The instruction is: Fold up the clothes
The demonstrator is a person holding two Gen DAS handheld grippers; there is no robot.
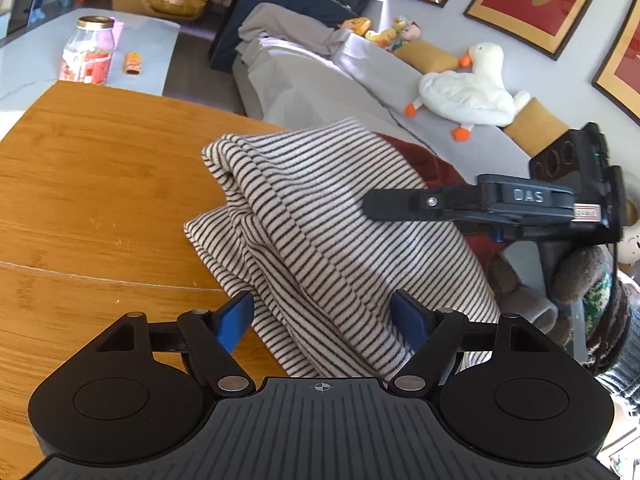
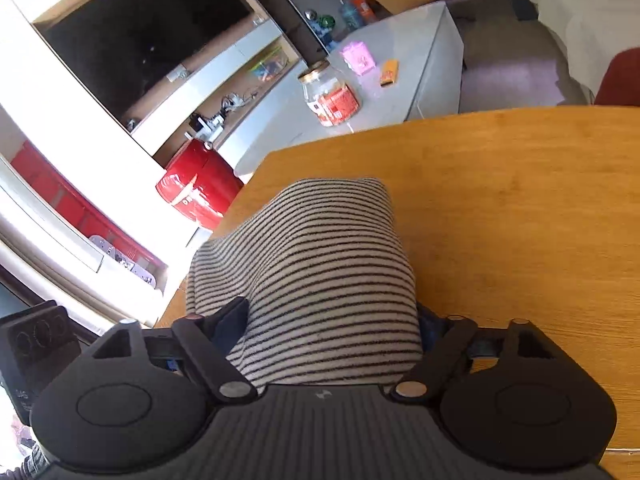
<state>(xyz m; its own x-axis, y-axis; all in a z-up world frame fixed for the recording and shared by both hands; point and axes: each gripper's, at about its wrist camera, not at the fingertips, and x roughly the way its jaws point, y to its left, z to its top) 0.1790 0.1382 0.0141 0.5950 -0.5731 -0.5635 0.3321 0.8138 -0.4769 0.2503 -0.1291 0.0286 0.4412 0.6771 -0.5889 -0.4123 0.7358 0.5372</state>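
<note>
Two tongs meet on one striped garment, which lies bunched in thick folds at the edge of the wooden bench, part of it spilling past that edge. Left tongs stand wide, blue fingers on either side of a striped fold. Right tongs also stand wide, with cloth filling the gap; whether they press on it I cannot tell. A jar stands on a grey table beyond.
</note>
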